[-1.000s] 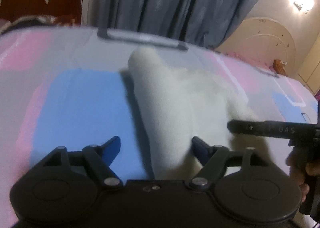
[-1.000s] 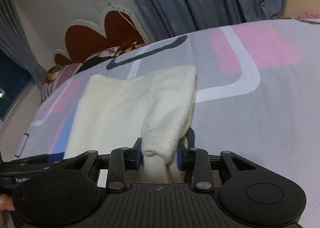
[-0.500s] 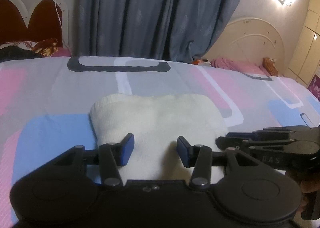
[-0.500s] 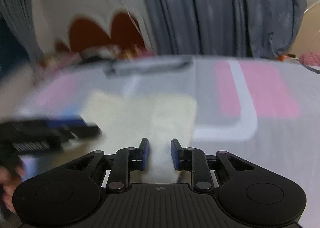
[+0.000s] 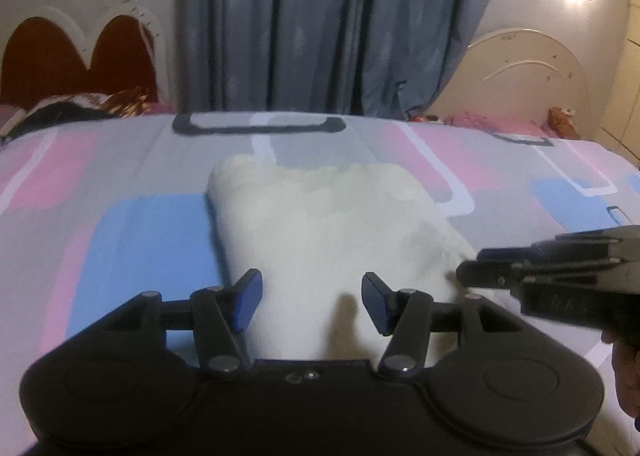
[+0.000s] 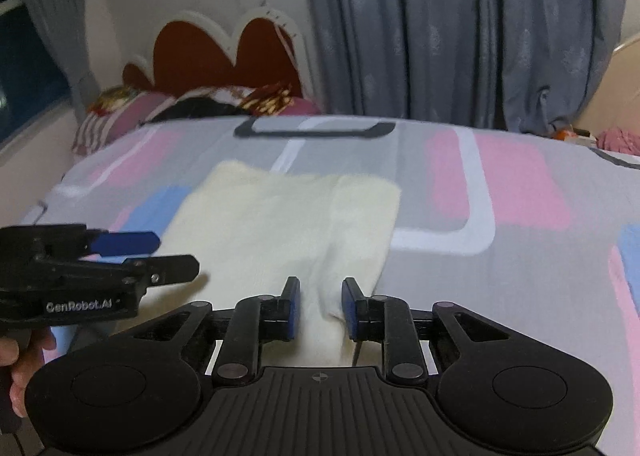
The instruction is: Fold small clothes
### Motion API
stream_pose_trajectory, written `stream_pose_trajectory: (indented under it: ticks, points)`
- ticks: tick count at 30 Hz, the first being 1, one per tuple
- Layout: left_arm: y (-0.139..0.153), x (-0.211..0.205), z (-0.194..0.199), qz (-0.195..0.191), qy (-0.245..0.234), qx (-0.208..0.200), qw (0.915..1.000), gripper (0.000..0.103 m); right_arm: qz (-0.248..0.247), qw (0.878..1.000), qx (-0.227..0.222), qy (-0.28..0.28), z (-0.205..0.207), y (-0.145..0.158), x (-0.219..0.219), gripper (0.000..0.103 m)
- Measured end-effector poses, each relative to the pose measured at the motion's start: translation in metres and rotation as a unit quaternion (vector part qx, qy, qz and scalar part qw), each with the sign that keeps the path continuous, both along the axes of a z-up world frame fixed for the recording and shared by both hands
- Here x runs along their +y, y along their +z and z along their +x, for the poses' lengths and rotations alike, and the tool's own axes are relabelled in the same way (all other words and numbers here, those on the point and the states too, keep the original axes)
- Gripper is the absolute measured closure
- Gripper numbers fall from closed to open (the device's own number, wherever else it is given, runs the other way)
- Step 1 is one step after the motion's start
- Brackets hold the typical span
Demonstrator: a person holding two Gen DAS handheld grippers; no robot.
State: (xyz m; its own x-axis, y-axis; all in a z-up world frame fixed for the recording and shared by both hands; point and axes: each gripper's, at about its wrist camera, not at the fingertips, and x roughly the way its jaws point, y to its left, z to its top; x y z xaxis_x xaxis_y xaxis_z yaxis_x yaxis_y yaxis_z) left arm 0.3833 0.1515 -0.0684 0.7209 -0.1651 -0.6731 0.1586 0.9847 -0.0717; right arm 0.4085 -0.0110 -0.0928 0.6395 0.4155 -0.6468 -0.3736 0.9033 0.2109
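Observation:
A cream knit garment lies folded flat on the bed; it also shows in the right wrist view, with a folded strip along its right side. My left gripper is open and empty over the garment's near edge. My right gripper is open, its jaws on either side of the folded strip's near end without gripping it. Each gripper shows in the other's view: the right one at the garment's right edge, the left one at its left edge.
The bed has a sheet with pink, blue, grey and white blocks. A heart-shaped headboard and pillows stand at the far left. Grey curtains hang behind. A white arched footboard is at the right.
My right gripper let go of the garment's folded end, which now lies flat on the bed. Both grippers drew back toward the garment's near edge.

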Motion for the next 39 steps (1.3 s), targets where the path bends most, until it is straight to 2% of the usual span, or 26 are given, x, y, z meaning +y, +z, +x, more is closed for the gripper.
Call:
stream_pose_trajectory:
  ticks: [4,9,13,16,18,23,30,32,34,35,37,38,39]
  points:
    - [-0.010,-0.002,0.001,0.015,0.008,0.015,0.9997,0.048,-0.034,0.999,0.029,-0.007,0.001,-0.018,0.008,0.079]
    - [-0.006,0.005,-0.012,0.006,0.017,0.019,0.9997,0.047,-0.005,0.999,0.028,-0.016,-0.006,-0.005,-0.005,0.079]
    - [-0.012,0.007,-0.039,0.008,0.027,0.029,0.9992,0.046,0.011,1.000,0.026,-0.008,-0.034,0.002,-0.016,0.079]
    - [-0.021,0.006,-0.056,0.011,0.034,0.039,0.9986,0.044,0.013,0.999,0.046,-0.001,-0.050,-0.007,-0.017,0.079]
    - [-0.029,0.006,-0.062,0.008,0.042,0.045,0.9981,0.042,-0.002,0.997,0.081,0.002,-0.052,-0.026,-0.013,0.079]
    - [-0.031,0.003,-0.059,0.015,0.057,0.043,0.9973,0.035,0.020,0.996,0.081,-0.018,-0.052,-0.038,-0.015,0.078]
    - [-0.029,-0.005,-0.065,0.034,0.066,0.045,0.9962,0.034,0.016,0.995,0.093,-0.010,-0.048,-0.036,-0.019,0.078]
    - [-0.031,-0.006,-0.062,0.036,0.071,0.047,0.9957,0.032,0.014,0.995,0.097,-0.010,-0.047,-0.036,-0.017,0.077]
    - [-0.032,-0.007,-0.060,0.046,0.073,0.046,0.9951,0.026,0.007,0.996,0.094,-0.007,-0.045,-0.036,-0.015,0.075]
    - [-0.032,-0.007,-0.060,0.047,0.073,0.048,0.9951,0.026,0.005,0.996,0.094,-0.009,-0.044,-0.036,-0.015,0.073]
    - [-0.023,-0.005,-0.064,0.034,0.069,0.059,0.9953,0.043,0.001,0.995,0.099,-0.010,-0.046,-0.034,-0.014,0.071]
    - [-0.017,-0.006,-0.070,0.033,0.065,0.057,0.9957,0.047,0.000,0.995,0.103,-0.009,-0.049,-0.030,-0.016,0.071]
    - [-0.007,-0.009,-0.083,0.038,0.062,0.044,0.9964,0.044,0.004,0.995,0.102,-0.006,-0.055,-0.025,-0.021,0.071]
